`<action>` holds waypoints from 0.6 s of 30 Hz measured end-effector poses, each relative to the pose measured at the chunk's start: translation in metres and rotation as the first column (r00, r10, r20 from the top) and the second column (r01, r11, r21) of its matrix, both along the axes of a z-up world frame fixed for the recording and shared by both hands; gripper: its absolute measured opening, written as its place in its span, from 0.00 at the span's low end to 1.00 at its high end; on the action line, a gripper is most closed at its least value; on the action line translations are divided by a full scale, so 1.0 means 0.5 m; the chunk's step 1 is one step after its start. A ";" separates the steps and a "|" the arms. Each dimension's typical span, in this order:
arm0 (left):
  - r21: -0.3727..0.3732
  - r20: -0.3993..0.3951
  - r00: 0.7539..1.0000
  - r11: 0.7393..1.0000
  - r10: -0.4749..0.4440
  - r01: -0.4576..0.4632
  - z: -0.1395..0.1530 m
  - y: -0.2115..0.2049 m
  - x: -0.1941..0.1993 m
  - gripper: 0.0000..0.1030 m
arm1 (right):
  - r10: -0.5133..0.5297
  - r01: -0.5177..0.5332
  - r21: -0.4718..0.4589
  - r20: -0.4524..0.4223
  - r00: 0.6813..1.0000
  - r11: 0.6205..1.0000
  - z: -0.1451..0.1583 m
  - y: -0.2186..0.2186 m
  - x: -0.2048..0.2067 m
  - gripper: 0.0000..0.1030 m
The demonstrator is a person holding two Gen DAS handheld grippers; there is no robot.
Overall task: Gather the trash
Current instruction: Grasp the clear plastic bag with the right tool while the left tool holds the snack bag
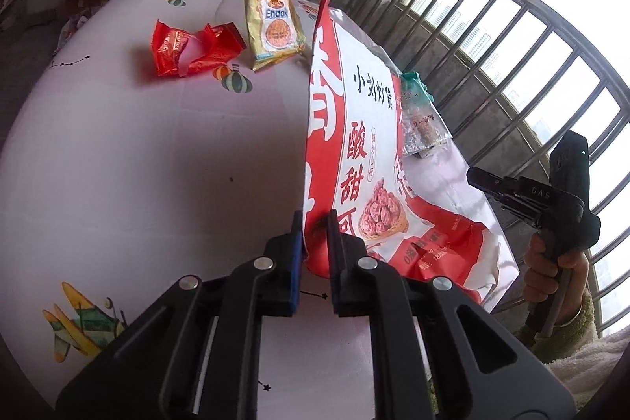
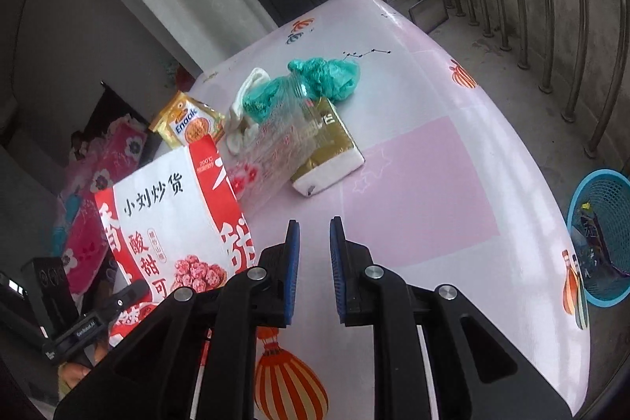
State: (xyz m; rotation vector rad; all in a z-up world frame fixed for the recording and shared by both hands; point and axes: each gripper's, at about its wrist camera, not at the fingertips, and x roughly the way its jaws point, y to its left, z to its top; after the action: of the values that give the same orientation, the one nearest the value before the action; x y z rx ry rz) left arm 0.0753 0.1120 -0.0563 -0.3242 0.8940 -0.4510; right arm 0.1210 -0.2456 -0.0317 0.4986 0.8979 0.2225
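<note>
My left gripper (image 1: 315,223) is shut on the bottom edge of a large red and white snack bag (image 1: 366,144) and holds it upright above the table; the bag also shows in the right wrist view (image 2: 169,223). My right gripper (image 2: 314,231) is open and empty above the table, to the right of the bag. On the table lie red candy wrappers (image 1: 193,48), a yellow Enaak packet (image 1: 273,22), a clear plastic wrapper (image 2: 275,148), a green plastic bag (image 2: 327,77), a gold tissue pack (image 2: 330,148) and a white crumpled tissue (image 2: 244,121).
The table (image 1: 157,164) has a pale pink cloth with balloon and plane prints. A blue waste basket (image 2: 602,235) stands on the floor right of the table. A metal railing (image 1: 531,65) runs behind. Pink bedding (image 2: 98,191) lies to the left.
</note>
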 end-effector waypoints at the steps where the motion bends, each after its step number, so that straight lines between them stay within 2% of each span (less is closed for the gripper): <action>1: -0.008 0.004 1.000 1.000 0.006 -0.005 0.001 0.007 0.001 0.09 | -0.005 0.005 0.020 -0.001 1.000 1.000 -0.001 0.000 0.010 0.21; 5: -0.032 0.010 1.000 0.999 0.013 -0.013 0.001 0.024 -0.002 0.08 | -0.017 0.020 0.134 -0.023 1.000 0.991 -0.014 0.011 0.046 0.32; 12: -0.031 -0.010 0.999 0.999 0.041 -0.042 -0.011 0.039 -0.005 0.08 | -0.008 0.033 0.305 -0.086 0.996 0.952 -0.063 0.044 0.099 0.33; 16: -0.028 -0.016 0.999 0.998 0.050 -0.050 -0.013 0.042 -0.004 0.08 | -0.030 0.067 0.311 -0.122 0.992 0.948 -0.092 0.060 0.115 0.32; 18: -0.027 -0.017 0.998 0.998 0.059 -0.059 -0.013 0.045 -0.003 0.08 | -0.049 0.077 0.298 -0.099 0.994 0.951 -0.093 0.066 0.120 0.32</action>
State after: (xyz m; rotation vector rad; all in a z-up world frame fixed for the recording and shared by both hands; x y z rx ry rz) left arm 0.0737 0.1347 -0.0630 -0.3788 0.8925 -0.4070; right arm 0.1807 -0.2126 -0.0784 0.8257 0.9394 0.2827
